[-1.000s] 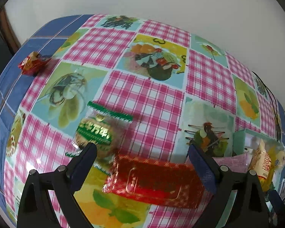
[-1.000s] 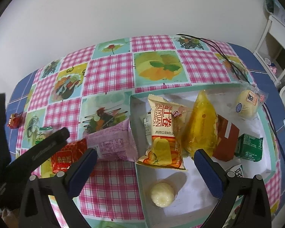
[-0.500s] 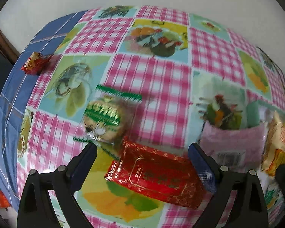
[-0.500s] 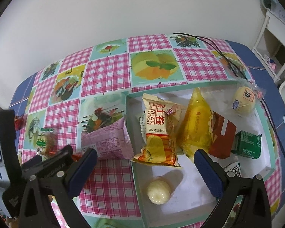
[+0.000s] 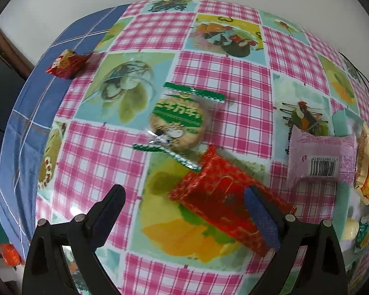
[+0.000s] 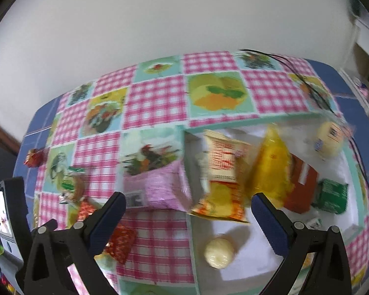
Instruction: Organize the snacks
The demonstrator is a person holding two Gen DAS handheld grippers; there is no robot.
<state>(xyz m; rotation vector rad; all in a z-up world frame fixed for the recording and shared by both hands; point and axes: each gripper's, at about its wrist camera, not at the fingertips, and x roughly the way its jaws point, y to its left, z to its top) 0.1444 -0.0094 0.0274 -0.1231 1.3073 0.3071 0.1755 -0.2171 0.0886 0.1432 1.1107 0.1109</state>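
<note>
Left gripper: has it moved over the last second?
Yes. The left gripper drew back leftward; the tablecloth's yellow fruit panel now shows more fully.

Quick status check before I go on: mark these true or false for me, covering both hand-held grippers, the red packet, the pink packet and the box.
1. The left hand-held gripper is open and holds nothing. True.
2. The red packet is already inside the box. False: it lies on the tablecloth, outside the box.
3. The pink packet lies against the box's outer wall. True.
4. The right hand-held gripper is shut on the yellow snack bag. False: it is open and empty; the bag sits in the box.
5. A small red candy lies near the table's far left edge. True.
</note>
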